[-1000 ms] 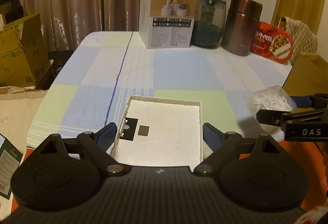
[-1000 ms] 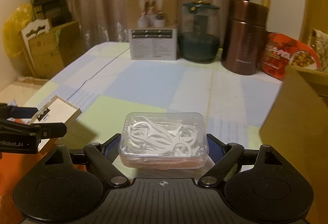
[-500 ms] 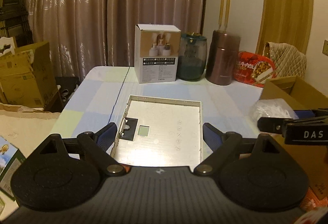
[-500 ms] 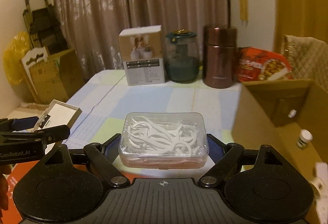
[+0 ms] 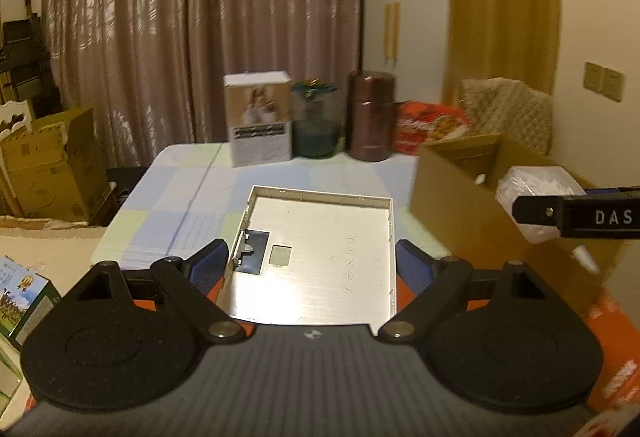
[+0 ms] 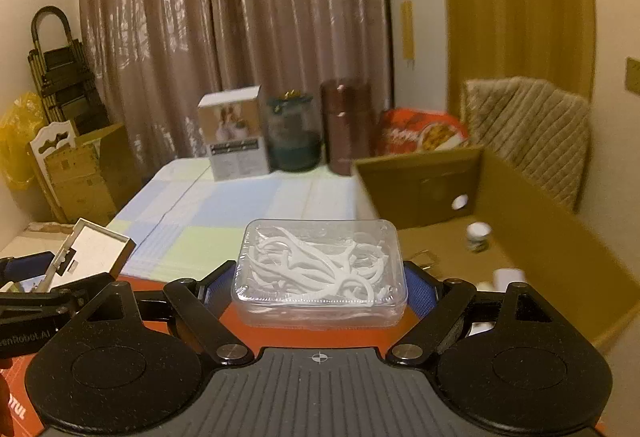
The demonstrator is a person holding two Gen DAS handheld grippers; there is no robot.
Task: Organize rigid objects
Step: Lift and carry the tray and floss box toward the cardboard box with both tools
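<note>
My left gripper (image 5: 310, 265) is shut on a flat white plastic panel (image 5: 320, 253) with a dark cut-out, held in the air in front of the table. The panel also shows in the right wrist view (image 6: 90, 249). My right gripper (image 6: 320, 277) is shut on a clear plastic box of white floss picks (image 6: 320, 271), held near the left edge of an open cardboard box (image 6: 540, 213). In the left wrist view the floss box (image 5: 536, 189) hangs above the cardboard box (image 5: 452, 189).
A table with a checked cloth (image 6: 224, 221) carries a white carton (image 6: 236, 133), a dark glass jar (image 6: 294, 133), a brown flask (image 6: 344, 125) and a red tin (image 6: 420, 133) at its far edge. Small jars (image 6: 478, 237) lie inside the cardboard box. Cardboard boxes (image 5: 48, 165) stand left.
Both grippers have risen and pulled back from the table with their objects. The right gripper has swung right, bringing the inside of the cardboard box into view.
</note>
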